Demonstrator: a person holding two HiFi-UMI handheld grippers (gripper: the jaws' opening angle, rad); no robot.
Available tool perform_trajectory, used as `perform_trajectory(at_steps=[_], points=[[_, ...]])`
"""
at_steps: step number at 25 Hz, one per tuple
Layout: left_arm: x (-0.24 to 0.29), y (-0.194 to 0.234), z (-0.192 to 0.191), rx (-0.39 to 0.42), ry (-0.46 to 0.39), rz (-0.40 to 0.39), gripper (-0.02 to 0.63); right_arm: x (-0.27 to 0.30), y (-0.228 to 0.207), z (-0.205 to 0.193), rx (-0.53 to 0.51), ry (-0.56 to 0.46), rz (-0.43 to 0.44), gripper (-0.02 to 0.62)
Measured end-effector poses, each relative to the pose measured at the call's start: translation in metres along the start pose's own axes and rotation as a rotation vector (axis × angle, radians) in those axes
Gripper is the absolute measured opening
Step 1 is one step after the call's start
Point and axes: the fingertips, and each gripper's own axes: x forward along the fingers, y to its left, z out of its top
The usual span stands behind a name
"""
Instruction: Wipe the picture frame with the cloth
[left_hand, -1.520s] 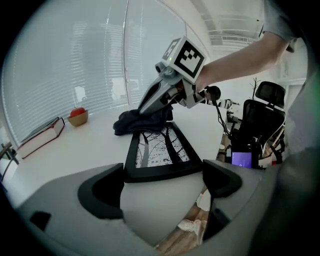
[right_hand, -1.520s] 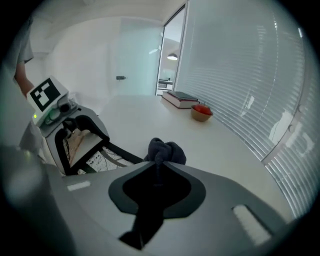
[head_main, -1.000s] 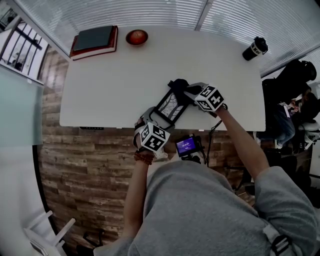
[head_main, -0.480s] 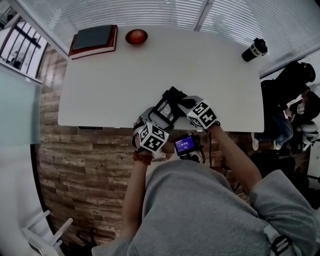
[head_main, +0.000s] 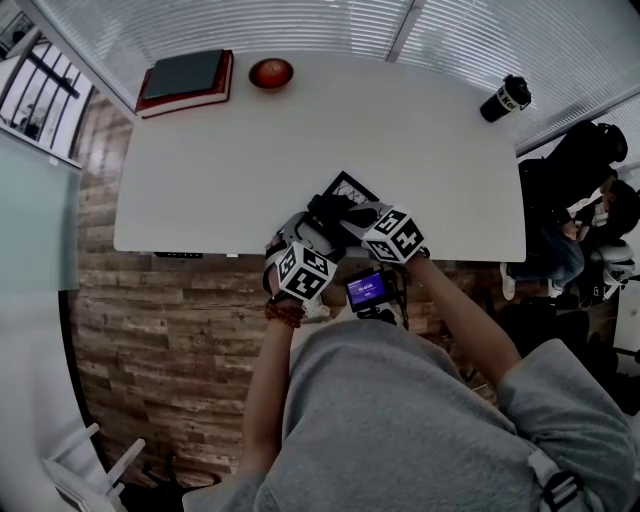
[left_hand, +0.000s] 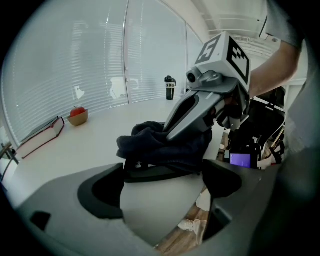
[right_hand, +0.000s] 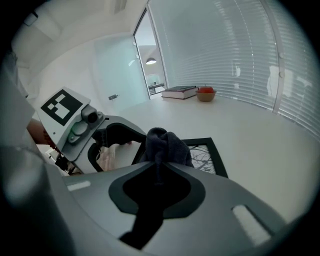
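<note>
Wiping: right tongs (right_hand: 156, 162) clamp the cloth (right_hand: 167, 144) on the picture frame (right_hand: 209, 161); left tongs (left_hand: 162, 181), wide, seem to brace its near end. Keep pressure flat, strokes short.

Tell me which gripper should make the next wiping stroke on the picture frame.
Right. The right gripper is shut on the cloth, which lies on the picture frame. The left gripper holds the frame's near end between its jaws, steadying it.
</note>
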Motion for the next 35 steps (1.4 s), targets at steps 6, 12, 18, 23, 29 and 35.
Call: perform_trajectory(at_steps=[6,12,18,23,29,35], points=[[0.001,0.001,0.001,-0.002,0.003,0.001,0.502,0.006,0.019,0.002,0.013,0.003,0.032,0.048],[0.0,0.0,0.001,-0.004,0.004,-0.002,0.502,0.005,0.033,0.005,-0.018,-0.004,0.076,0.048],[0.002,-0.001,0.001,-0.003,0.006,-0.002,0.502,0.008,0.047,0.007,-0.11,0.028,0.116,0.048],[0.0,0.002,-0.001,-0.002,0.006,0.0,0.502,0.015,0.059,0.01,-0.17,0.062,0.188,0.048],[0.001,0.001,-0.001,-0.003,0.0,-0.003,0.502,-0.008,0.036,0.037,-0.13,-0.06,0.28,0.051],[0.001,0.003,-0.001,0.0,-0.003,0.003,0.502,-0.018,-0.066,0.075,-0.168,-0.14,-0.045,0.051]])
